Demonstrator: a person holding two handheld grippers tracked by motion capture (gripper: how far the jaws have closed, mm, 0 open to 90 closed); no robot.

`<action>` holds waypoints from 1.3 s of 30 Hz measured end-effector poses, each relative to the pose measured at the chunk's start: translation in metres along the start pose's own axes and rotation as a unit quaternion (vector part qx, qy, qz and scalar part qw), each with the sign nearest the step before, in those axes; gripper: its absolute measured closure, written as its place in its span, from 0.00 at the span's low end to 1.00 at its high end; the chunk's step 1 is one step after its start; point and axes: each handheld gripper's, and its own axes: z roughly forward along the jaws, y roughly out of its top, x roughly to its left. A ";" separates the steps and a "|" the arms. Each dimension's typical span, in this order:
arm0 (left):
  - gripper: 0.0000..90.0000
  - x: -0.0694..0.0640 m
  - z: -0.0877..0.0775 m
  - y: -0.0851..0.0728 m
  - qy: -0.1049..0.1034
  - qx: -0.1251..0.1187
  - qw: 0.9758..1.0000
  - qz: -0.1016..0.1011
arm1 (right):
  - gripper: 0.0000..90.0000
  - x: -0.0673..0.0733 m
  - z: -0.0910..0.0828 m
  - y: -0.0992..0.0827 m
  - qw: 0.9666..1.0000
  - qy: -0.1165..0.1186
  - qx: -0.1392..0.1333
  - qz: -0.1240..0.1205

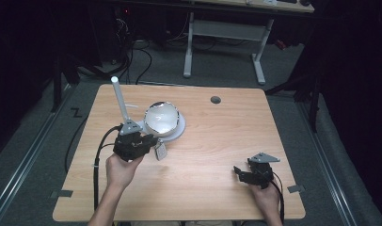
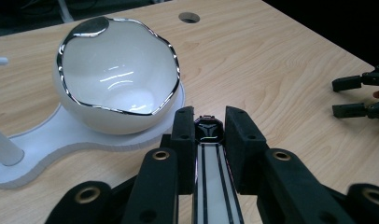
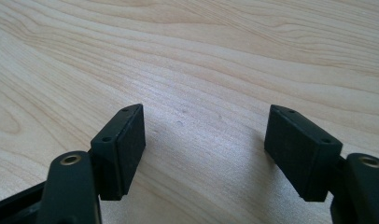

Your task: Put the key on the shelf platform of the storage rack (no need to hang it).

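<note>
My left gripper is shut on a thin flat white piece with black stripes, seen edge-on between the pads in the left gripper view. It hangs just above the wood as a small pale tag. Directly ahead is a white bowl with a wavy silver rim, resting on a flat white base. In the high view the bowl is just beyond the left gripper. My right gripper stands open over bare wood near the front right, nothing between its jaws.
A white upright rod rises from the left end of the white base. A round cable hole lies near the table's far edge. Another desk's white legs stand on the floor beyond.
</note>
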 end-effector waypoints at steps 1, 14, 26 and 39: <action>0.83 0.001 0.000 0.002 0.000 0.000 1.000 0.001 | 0.33 0.000 0.000 0.000 1.000 0.000 0.000 0.000; 0.83 0.013 -0.005 0.032 0.009 -0.019 1.000 0.000 | 0.33 0.000 0.000 0.000 1.000 0.000 0.000 0.000; 0.83 0.022 0.003 0.053 0.015 -0.024 1.000 -0.008 | 0.33 0.000 0.000 0.000 1.000 0.000 0.000 0.000; 0.83 0.024 0.024 0.071 0.032 -0.013 0.999 0.003 | 0.33 0.000 0.000 0.000 1.000 0.000 0.000 0.001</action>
